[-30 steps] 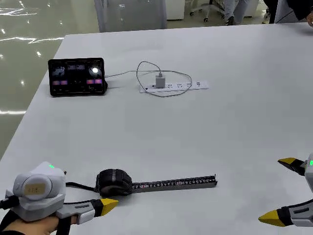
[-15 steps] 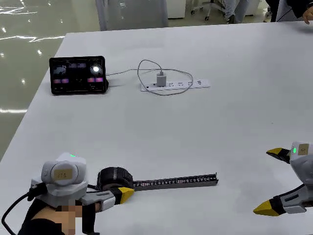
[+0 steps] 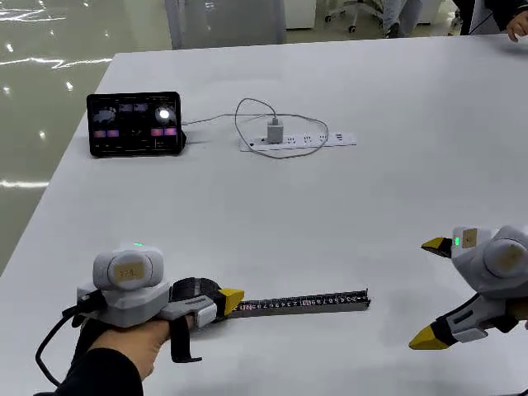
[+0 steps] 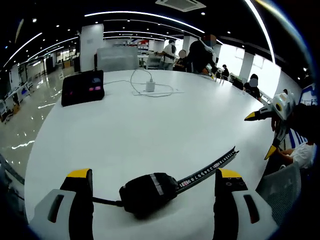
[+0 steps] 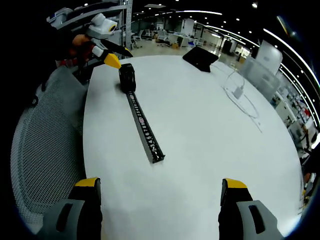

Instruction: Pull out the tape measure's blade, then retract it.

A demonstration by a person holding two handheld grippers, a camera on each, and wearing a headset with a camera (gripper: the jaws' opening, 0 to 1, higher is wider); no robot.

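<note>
Left gripper moved astride the tape measure (untouched, its view shows), spread like right gripper.

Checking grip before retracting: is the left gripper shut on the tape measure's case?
No, the left gripper stands wide open, jaws either side of the case, clear of it.

Bright overhead light, floor glare, fisheye distortion

tape case half hidden behind l gripper
</note>
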